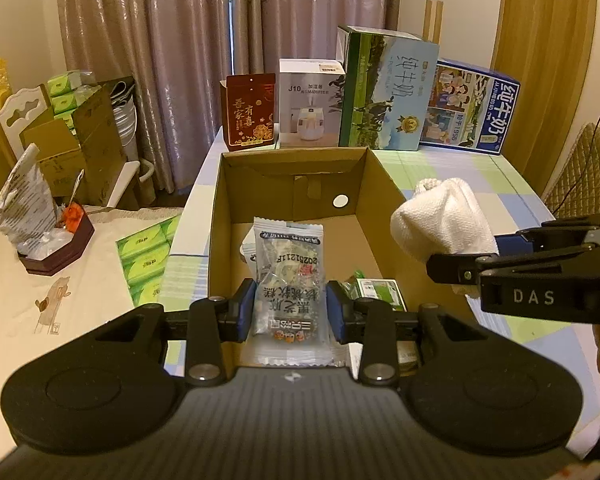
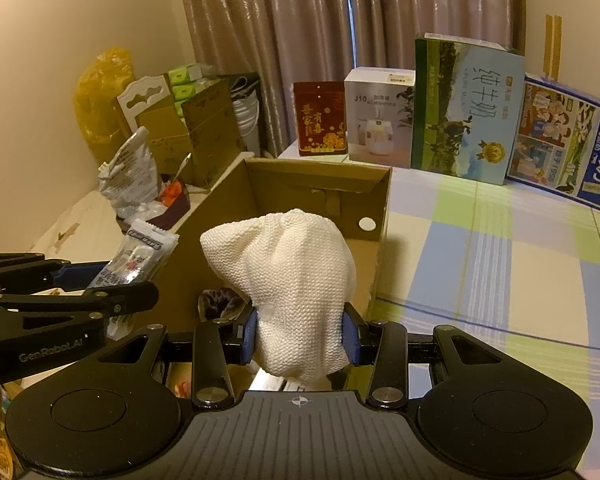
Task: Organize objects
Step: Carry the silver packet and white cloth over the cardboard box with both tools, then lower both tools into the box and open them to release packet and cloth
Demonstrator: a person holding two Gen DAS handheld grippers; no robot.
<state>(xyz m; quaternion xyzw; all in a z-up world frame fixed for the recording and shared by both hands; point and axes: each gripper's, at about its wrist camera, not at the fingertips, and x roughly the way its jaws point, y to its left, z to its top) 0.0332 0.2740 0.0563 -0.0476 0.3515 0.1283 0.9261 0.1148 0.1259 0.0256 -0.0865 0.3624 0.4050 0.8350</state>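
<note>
An open cardboard box stands on a checked tablecloth. My left gripper is shut on a clear snack packet with dark printed text, held over the box's near end; the same packet and the left gripper show at the left of the right wrist view. My right gripper is shut on a white knitted cloth, held above the box's near right corner. That cloth and the right gripper appear at the right in the left wrist view. A green packet lies inside the box.
Behind the box stand a red carton, a white humidifier box and two milk cartons. To the left are green tissue packs, a dark tray with a foil bag, and stacked cartons.
</note>
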